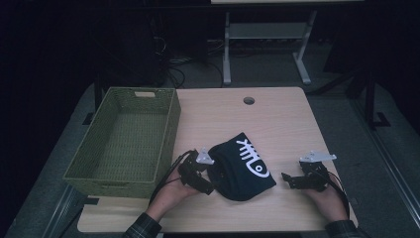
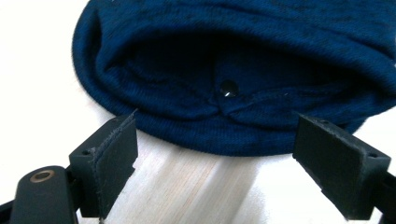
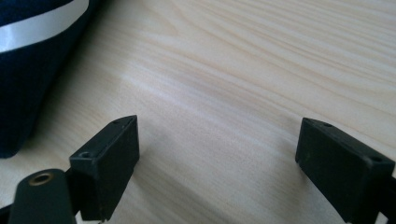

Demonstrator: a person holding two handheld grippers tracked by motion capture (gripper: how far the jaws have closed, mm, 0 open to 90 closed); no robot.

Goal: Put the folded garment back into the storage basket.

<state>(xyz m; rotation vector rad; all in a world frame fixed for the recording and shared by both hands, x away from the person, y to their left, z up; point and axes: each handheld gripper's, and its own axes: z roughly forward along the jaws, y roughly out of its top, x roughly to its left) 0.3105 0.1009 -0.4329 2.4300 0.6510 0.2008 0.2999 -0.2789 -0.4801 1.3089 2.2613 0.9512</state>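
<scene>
Clearly the thing to handle is the dark blue knit hat [image 1: 242, 166] with a white fish-bone print, lying flat near the table's [image 1: 277, 119] centre, toward its 6 o'clock edge, with the green woven basket [image 1: 126, 141] well apart at its 9 o'clock. It looks light, soft and floppy, so I judge it will sag and fold when lifted rather than keep its shape; nothing about it seems fragile or slippery. The left gripper [image 1: 198, 173] sits just beside the hat's 9 o'clock side, jaws spread wide; in the left gripper view the rolled brim [image 2: 224, 126] with a small dark snap [image 2: 228, 87] lies between and just beyond them. That doubled brim edge seems the best hold, being thicker than the crown. The right gripper [image 1: 297, 179] rests at the hat's 3 o'clock, near but apart, jaws likewise open over bare wood.
</scene>
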